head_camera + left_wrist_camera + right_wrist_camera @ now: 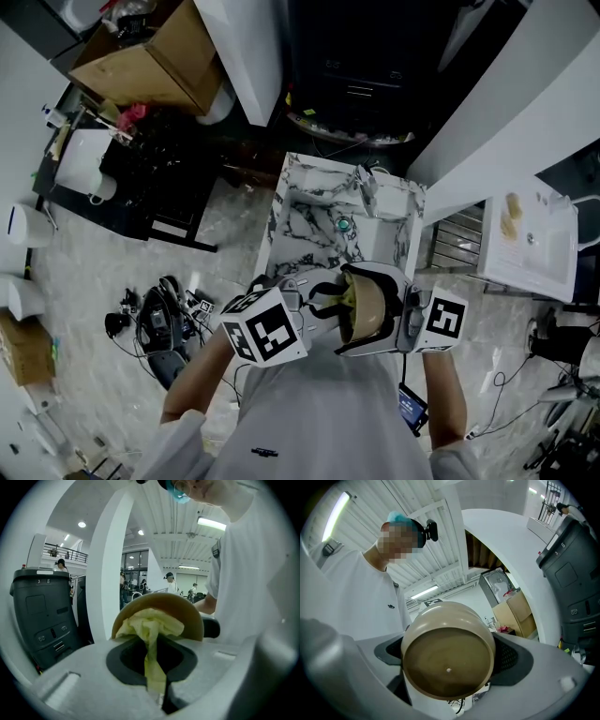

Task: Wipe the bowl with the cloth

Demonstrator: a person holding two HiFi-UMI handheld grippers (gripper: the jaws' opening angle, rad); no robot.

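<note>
A tan bowl (372,307) is held on its side in front of the person's chest, and my right gripper (392,317) is shut on it. In the right gripper view the bowl's (447,660) round underside faces the camera and hides the fingertips of that gripper (448,688). My left gripper (328,300) is shut on a pale yellow cloth (349,296). In the left gripper view the cloth (150,626) runs up from the pinch of the gripper (157,692) and is bunched against the inside of the bowl (185,610).
A marble-patterned table (305,225) with a small teal item (343,224) stands just ahead of the grippers. A cardboard box (150,61) lies far left, a white counter (530,239) at right, and cables and gear (159,314) cover the floor at left.
</note>
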